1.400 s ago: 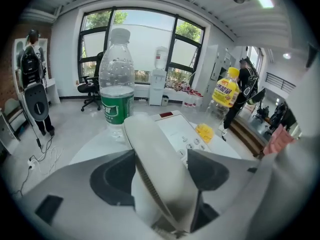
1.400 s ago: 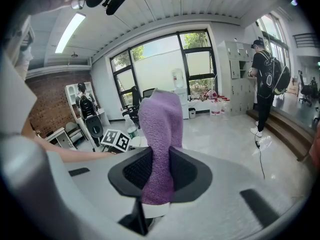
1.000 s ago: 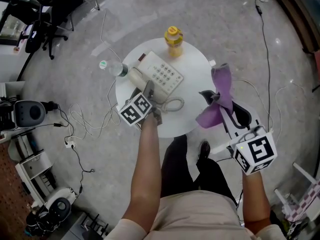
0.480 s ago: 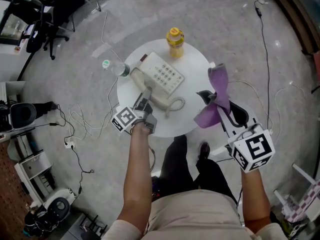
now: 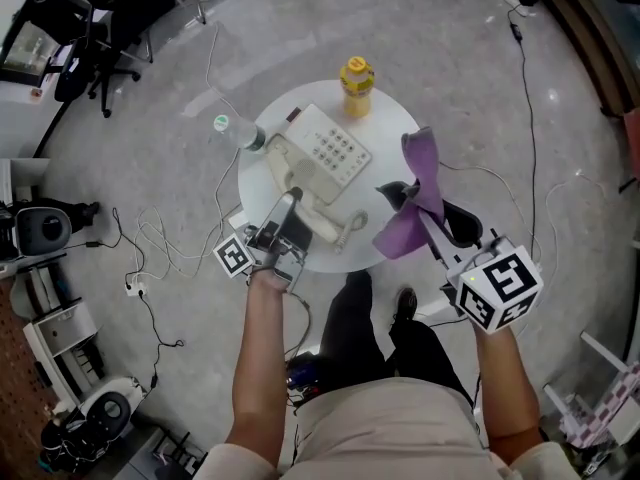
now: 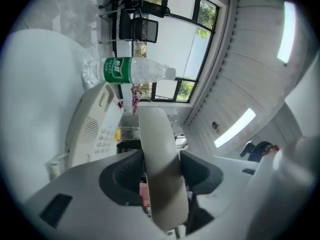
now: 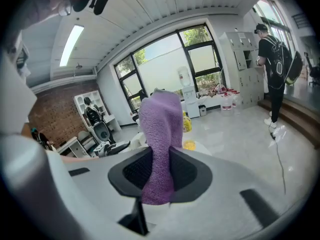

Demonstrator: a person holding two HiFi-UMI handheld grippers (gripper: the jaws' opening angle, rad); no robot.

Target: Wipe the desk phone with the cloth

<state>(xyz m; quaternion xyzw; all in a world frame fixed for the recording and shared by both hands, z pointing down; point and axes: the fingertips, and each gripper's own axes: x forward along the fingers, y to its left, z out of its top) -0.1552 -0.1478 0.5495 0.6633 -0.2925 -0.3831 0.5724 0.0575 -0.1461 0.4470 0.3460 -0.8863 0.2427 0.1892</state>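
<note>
Left tongs point(image 5: 284, 223), jaws just now closing, clamp the cream handset point(image 6: 159, 149) and hold it over the 7 o'clock edge of the round bench point(image 5: 395, 133). The desk phone base point(image 5: 322, 153) lies at bench centre, keypad up. Right tongs point(image 7: 159, 171) are clamped on the purple cloth point(image 7: 161, 129) at the 4 o'clock edge, clear of the phone.

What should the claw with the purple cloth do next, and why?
Probably swing the right claw and its purple cloth over onto the phone and start rubbing. The left claw, jaws just closing on the handset, holds it up, so the phone lies bare.
</note>
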